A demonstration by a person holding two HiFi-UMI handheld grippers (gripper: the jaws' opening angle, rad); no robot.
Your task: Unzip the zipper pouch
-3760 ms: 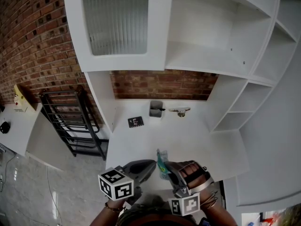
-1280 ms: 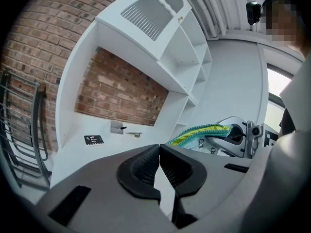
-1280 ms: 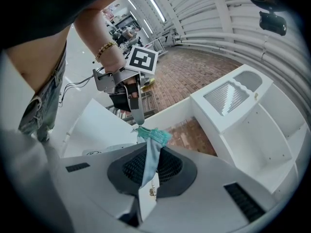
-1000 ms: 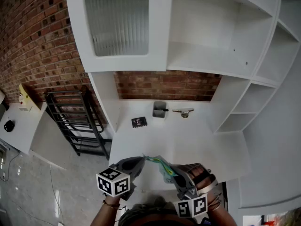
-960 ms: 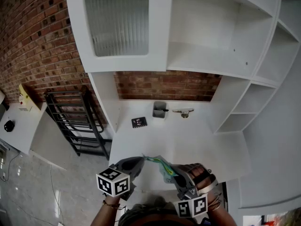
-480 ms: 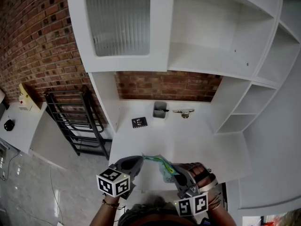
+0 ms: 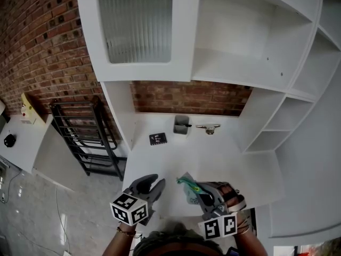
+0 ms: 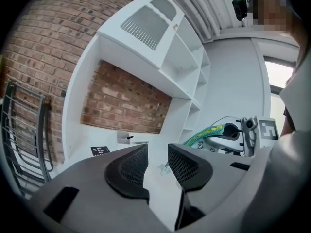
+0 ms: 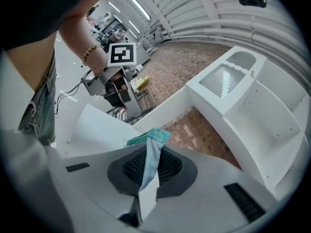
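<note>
With the right gripper [image 9: 151,152] clamping the zipper pouch [image 9: 148,171], the left gripper [image 8: 156,150] fingers, just opened and empty, probably must re-grip it to continue unzipping.

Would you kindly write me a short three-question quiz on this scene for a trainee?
1. True or false: the right gripper is shut on the zipper pouch.
2. What is between the jaws of the left gripper? A) the pouch B) nothing C) a pen
3. In the head view, what lies on the desk just left of the grey holder?
Key: 1 true. 2 B; those jaws have just been opening, with nothing between them. 3 the black card.
</note>
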